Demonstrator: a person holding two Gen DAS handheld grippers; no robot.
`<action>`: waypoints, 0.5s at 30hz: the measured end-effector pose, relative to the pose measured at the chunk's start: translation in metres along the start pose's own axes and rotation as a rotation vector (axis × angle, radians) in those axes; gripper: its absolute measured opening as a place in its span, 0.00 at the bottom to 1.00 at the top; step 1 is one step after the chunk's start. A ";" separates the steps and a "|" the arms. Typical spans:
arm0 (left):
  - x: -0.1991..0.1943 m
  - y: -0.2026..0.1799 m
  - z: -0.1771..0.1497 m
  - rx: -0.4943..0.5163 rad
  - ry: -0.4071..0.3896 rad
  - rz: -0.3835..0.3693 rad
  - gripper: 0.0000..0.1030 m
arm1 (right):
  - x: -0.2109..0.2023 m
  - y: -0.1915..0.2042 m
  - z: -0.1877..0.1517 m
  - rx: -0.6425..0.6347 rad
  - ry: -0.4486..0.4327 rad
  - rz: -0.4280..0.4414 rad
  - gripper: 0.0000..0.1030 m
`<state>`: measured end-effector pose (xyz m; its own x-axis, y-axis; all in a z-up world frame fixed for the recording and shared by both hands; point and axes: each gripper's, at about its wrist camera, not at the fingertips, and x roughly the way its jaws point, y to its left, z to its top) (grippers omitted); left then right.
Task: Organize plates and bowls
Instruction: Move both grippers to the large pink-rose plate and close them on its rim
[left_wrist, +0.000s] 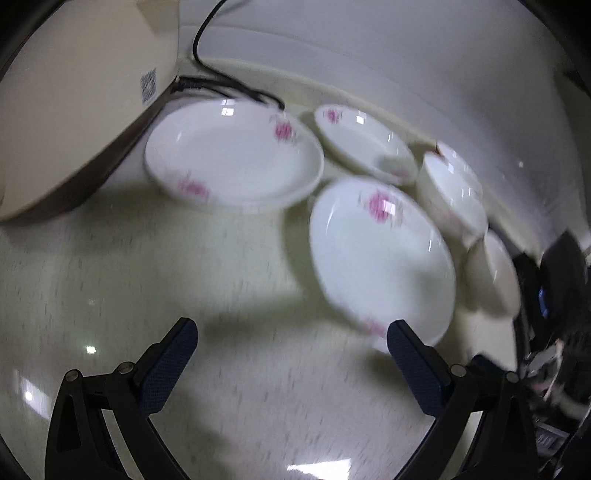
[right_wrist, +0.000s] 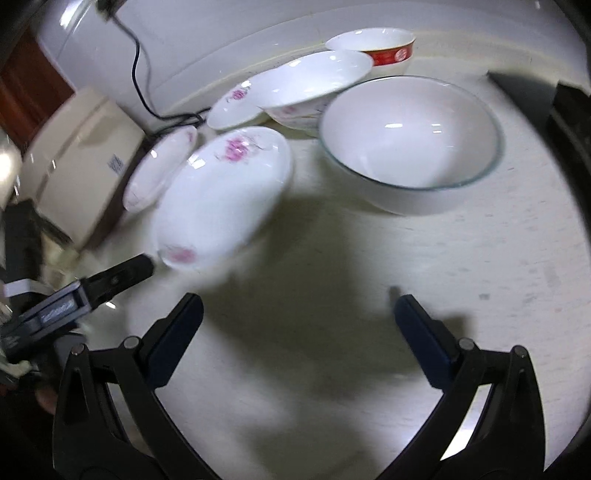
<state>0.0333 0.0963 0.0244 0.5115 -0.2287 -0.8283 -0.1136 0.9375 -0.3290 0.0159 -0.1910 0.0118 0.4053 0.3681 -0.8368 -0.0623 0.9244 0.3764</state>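
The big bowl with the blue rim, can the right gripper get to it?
Probably yes. The right gripper is open and empty, and only bare countertop lies between it and the big blue-rimmed bowl, which stands apart from the flowered plate.

Two white plates with pink flowers, the near plate (right_wrist: 221, 195) and the far plate (right_wrist: 159, 171), sit side by side near the counter's back edge. Behind them rest a small floral dish (right_wrist: 236, 103) and a floral bowl (right_wrist: 317, 83). A large green-rimmed white bowl (right_wrist: 410, 140) stands upright rightward, a red-banded bowl (right_wrist: 373, 46) behind it.
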 end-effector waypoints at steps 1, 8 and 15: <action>-0.001 -0.003 0.005 0.002 -0.005 -0.006 1.00 | 0.003 0.002 0.004 0.015 -0.001 0.005 1.00; 0.016 -0.018 0.028 0.006 0.019 0.012 0.89 | 0.026 0.017 0.028 0.073 -0.005 -0.035 0.79; 0.036 -0.014 0.039 0.030 0.030 0.062 0.58 | 0.047 0.029 0.049 0.086 0.001 -0.056 0.49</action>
<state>0.0865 0.0847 0.0165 0.4784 -0.1776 -0.8600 -0.1179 0.9575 -0.2633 0.0782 -0.1523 0.0030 0.4047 0.3162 -0.8581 0.0393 0.9314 0.3618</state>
